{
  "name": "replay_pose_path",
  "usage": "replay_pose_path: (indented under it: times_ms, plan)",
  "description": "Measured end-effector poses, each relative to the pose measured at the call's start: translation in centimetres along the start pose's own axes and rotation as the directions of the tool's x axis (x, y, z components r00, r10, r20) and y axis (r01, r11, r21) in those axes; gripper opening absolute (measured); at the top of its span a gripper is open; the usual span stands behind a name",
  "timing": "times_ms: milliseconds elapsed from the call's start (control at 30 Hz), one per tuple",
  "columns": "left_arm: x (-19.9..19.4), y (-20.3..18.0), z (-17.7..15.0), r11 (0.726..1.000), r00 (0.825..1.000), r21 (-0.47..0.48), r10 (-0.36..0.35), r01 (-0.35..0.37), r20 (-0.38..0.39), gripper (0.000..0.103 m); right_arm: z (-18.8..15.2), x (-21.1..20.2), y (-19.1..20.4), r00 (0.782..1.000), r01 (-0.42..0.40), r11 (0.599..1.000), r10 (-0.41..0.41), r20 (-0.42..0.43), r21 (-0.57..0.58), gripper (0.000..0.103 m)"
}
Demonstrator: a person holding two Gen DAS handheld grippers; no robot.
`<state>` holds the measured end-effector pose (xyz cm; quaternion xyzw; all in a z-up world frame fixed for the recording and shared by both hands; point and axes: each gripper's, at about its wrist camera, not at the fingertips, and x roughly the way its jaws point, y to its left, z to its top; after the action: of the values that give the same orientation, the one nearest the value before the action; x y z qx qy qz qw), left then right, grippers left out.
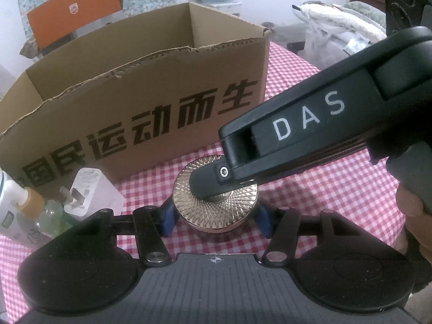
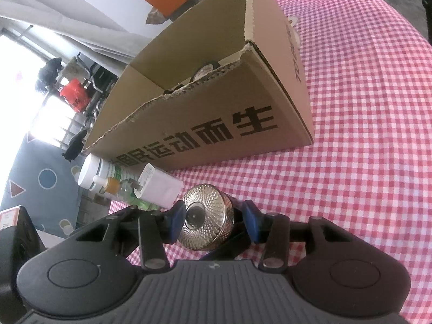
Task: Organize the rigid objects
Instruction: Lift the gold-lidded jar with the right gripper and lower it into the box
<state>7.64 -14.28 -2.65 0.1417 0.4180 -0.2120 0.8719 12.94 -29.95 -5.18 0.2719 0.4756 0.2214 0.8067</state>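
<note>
A round gold jar with a patterned lid (image 1: 216,197) stands on the checked cloth in front of the open cardboard box (image 1: 151,113). My left gripper (image 1: 214,220) has its blue fingers on either side of the jar, close to its sides. My right gripper (image 1: 213,182) reaches in from the right, over the lid. In the right wrist view the jar (image 2: 206,224) sits between the right gripper's (image 2: 214,221) blue fingers, with gaps on both sides. The box (image 2: 205,118) lies beyond, with dark items inside.
A white charger block (image 1: 91,197), a clear glass bottle with a cork cap (image 1: 40,213) and a white and green bottle (image 1: 8,202) stand at the left beside the box. They also show in the right wrist view (image 2: 159,189). Red checked tablecloth (image 2: 364,135) stretches right.
</note>
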Motion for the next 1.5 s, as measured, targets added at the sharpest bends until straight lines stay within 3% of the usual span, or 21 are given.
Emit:
replay_pose_path:
  times_ms: [1000, 1300, 1500]
  plan:
    - [0.1, 0.1, -0.2, 1.0, 1.0, -0.023, -0.01, 0.01, 0.0, 0.056, -0.6, 0.3, 0.8, 1.0, 0.009, 0.999, -0.009, 0.004, -0.034, 0.053]
    - [-4.2, 0.0, 1.0, 1.0, 0.993, -0.013, 0.02, -0.019, 0.114, 0.056, 0.0, -2.8, 4.1, 0.997, 0.001, 0.995, 0.006, 0.075, -0.101, 0.053]
    - [-7.5, 0.8, 4.3, 0.999, 0.972, -0.039, 0.043, -0.034, 0.232, 0.056, 2.9, -5.9, 7.5, 0.989, 0.003, 0.976, 0.03, 0.146, -0.217, 0.052]
